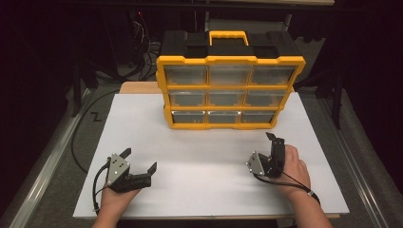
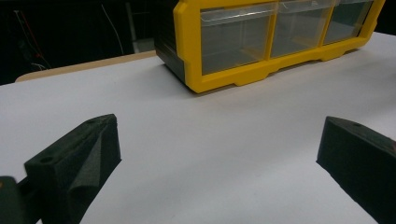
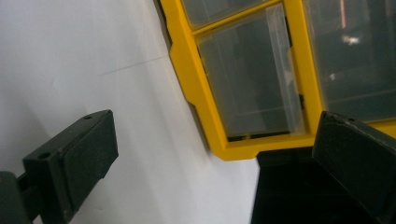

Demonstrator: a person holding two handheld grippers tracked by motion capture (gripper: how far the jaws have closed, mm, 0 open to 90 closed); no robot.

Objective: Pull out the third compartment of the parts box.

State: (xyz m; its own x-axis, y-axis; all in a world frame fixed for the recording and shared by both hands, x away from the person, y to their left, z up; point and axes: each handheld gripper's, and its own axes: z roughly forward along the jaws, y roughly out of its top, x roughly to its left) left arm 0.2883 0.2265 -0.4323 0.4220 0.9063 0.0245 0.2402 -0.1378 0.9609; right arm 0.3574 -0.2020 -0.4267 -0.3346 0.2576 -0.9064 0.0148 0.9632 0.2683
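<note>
Standing upright toward the far edge of the white desk (image 1: 142,137), a little right of centre: a yellow-and-black drawer organizer (image 1: 230,90) with a yellow carry handle (image 1: 229,36) on top and three rows of three clear drawers, all pushed in flush with the yellow frame. Near the front-left corner of the desk: the left gripper (image 1: 141,161), held in the left hand (image 1: 115,198), jaws spread wide and empty, angled toward the middle of the desk, with its grey plate (image 1: 117,167) facing up and a black cable (image 1: 97,187) looping off toward the front edge. Seen along the left gripper (image 2: 212,154) from its own camera: bare white surface between the two black jaws, nothing touched, and the organizer's bottom-left drawer (image 2: 236,39) well beyond, at the top of the frame. Toward the front-right part of the desk: the right gripper (image 1: 274,142), held in the right hand (image 1: 294,171), rolled on its side, jaws apart and gripping nothing, aimed at the organizer's lower right corner, near it but clearly short of contact. From the right gripper (image 3: 212,149) camera, tilted steeply: jaws wide open and empty, the bottom-right drawer (image 3: 254,77) framed between them, yellow frame edge just beyond the jaw tips, no contact visible. Both hands low, close to the front edge, well apart from one another.
</note>
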